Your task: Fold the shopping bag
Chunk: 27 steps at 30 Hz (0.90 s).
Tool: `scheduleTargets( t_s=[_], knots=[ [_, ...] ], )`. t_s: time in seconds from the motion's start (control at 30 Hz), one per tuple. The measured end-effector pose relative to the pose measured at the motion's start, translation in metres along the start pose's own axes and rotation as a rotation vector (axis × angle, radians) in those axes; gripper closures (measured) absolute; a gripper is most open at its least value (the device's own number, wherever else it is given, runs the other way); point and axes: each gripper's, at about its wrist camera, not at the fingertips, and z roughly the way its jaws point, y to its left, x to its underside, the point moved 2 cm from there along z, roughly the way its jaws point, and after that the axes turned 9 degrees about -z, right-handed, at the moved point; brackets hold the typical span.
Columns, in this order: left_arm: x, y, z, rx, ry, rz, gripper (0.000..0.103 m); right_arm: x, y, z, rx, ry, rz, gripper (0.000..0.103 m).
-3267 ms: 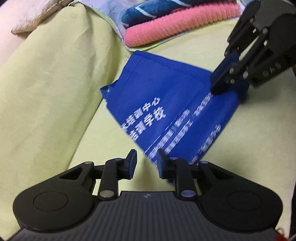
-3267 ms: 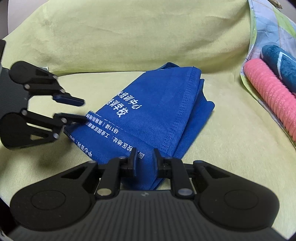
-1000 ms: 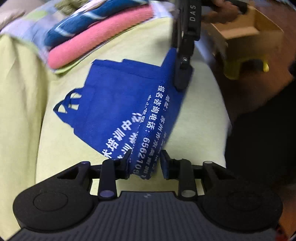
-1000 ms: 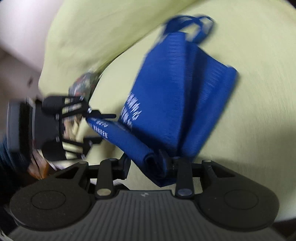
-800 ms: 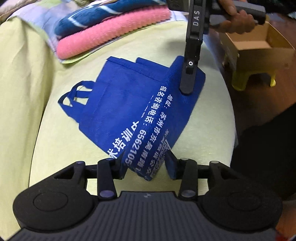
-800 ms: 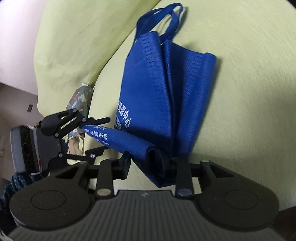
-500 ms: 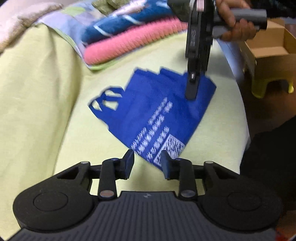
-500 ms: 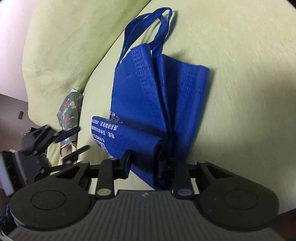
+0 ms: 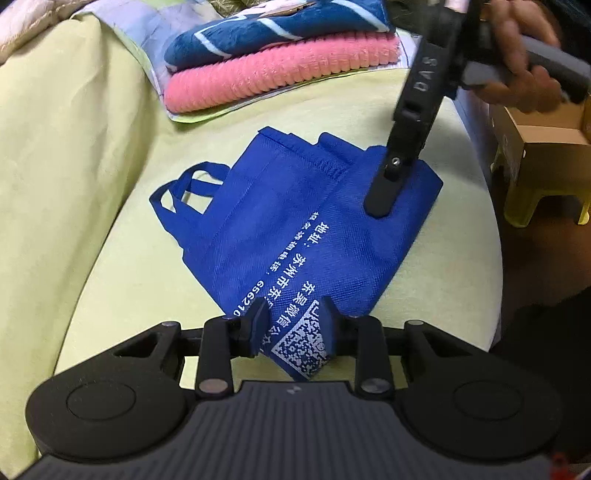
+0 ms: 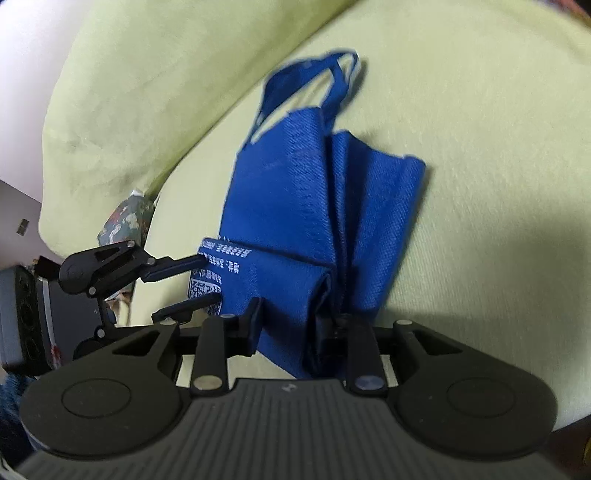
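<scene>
— Shopping bag (image 9: 306, 229), blue with white printing, lies folded over on the yellow-green cushion (image 9: 110, 258) of a sofa, its two loop handles (image 9: 184, 192) pointing toward the backrest. Where do you have it?

— At two corners of the near folded edge. My left gripper (image 9: 294, 324) straddles the corner that carries the QR code: the fingers (image 9: 255, 325) stand partly open, one on each side of the cloth, and I cannot tell whether they press it or only bracket it.

— And the other side?

— My right gripper (image 10: 288, 325) has the thick folded bundle between its fingers (image 10: 249, 325), which are spread about as wide as the bundle; the cloth fills the gap. In the left wrist view that gripper comes down from above onto the far corner of the bag, my right hand (image 9: 517, 48) wrapped round its handle.

— What surrounds it?

— A pink ribbed towel (image 9: 280, 74) with a dark blue striped one (image 9: 273, 26) stacked on it, well beyond the bag on a pale patterned cloth (image 9: 147, 40). Off the cushion's edge sits a cardboard box (image 9: 546, 136) on a small yellow stool (image 9: 524, 199). In the right wrist view a flowered fabric (image 10: 125, 221) is wedged at the cushion's end.
</scene>
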Motion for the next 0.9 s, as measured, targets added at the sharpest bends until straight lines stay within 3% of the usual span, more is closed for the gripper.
scheduleTargets(
  t_s=[0.1,0.2,0.27,0.33,0.43,0.5,0.63,0.9],
  knots=[
    [-0.002,-0.001,0.001,0.014,0.009,0.007,0.072,0.011,0.022,-0.005,0.112,-0.073,-0.087,0.073],
    [-0.003,-0.002,0.002,0.011,0.015,0.027,0.072,0.022,0.051,-0.011,0.323,-0.137,-0.244,0.064],
    [-0.003,-0.002,0.003,0.012,0.014,0.022,0.072,0.030,0.073,-0.016,0.499,-0.179,-0.411,0.066],
    [-0.004,-0.002,0.003,0.013,0.012,0.018,0.072,0.039,0.095,-0.017,0.626,-0.217,-0.572,0.079],
    [-0.004,-0.001,0.004,0.018,0.012,0.013,0.072,0.050,0.116,-0.008,0.651,-0.239,-0.742,0.087],
    [-0.005,-0.001,0.004,0.019,0.013,0.013,0.072,0.053,0.118,0.003,0.653,-0.217,-0.776,0.088],
    [-0.004,-0.001,0.004,0.019,0.005,0.007,0.072,0.054,0.105,0.016,0.668,-0.172,-0.725,0.088],
    [0.000,-0.004,0.004,-0.002,-0.041,-0.053,0.072,0.044,0.093,0.016,0.614,-0.154,-0.635,0.088]
  ],
)
